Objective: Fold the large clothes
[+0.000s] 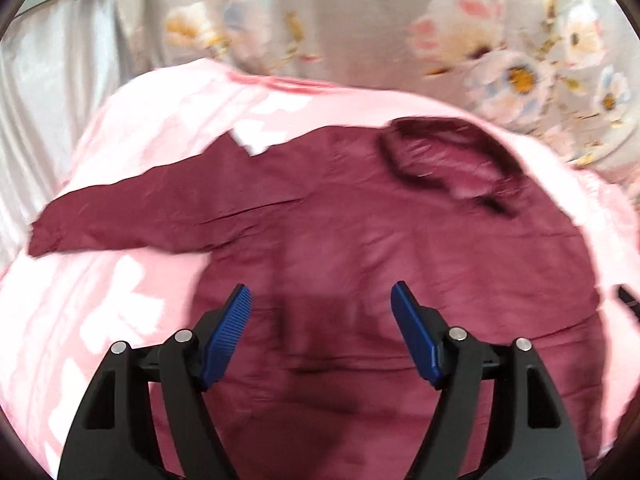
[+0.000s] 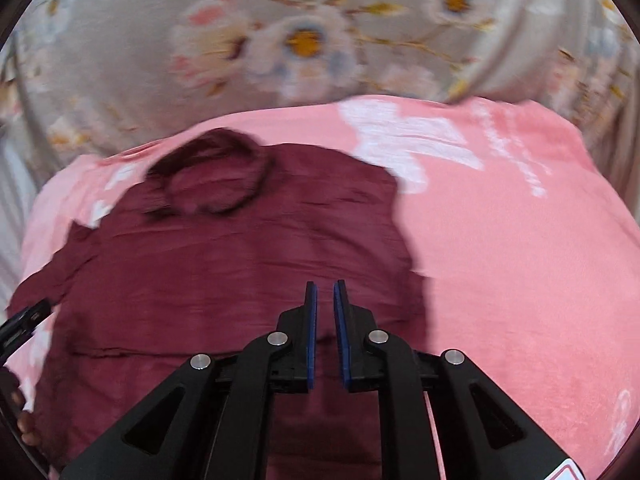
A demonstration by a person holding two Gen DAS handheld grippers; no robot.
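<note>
A maroon shirt (image 1: 340, 216) lies spread flat on a pink blanket (image 1: 100, 320), its collar (image 1: 440, 160) at the far end. One sleeve (image 1: 120, 216) stretches out to the left. My left gripper (image 1: 321, 286) hovers over the shirt's lower body, jaws wide open with nothing between them. In the right wrist view the same shirt (image 2: 240, 272) fills the left and centre, collar (image 2: 208, 176) at the far side. My right gripper (image 2: 326, 283) hangs above the shirt near its right edge, its pads a narrow gap apart, holding nothing.
The pink blanket (image 2: 520, 260) covers a bed with a grey floral sheet (image 2: 300, 40) beyond it. A pale curtain-like cloth (image 1: 48, 100) hangs at the far left. The other gripper's black tip (image 2: 24, 320) and a hand's fingers (image 2: 24, 420) show at the left edge.
</note>
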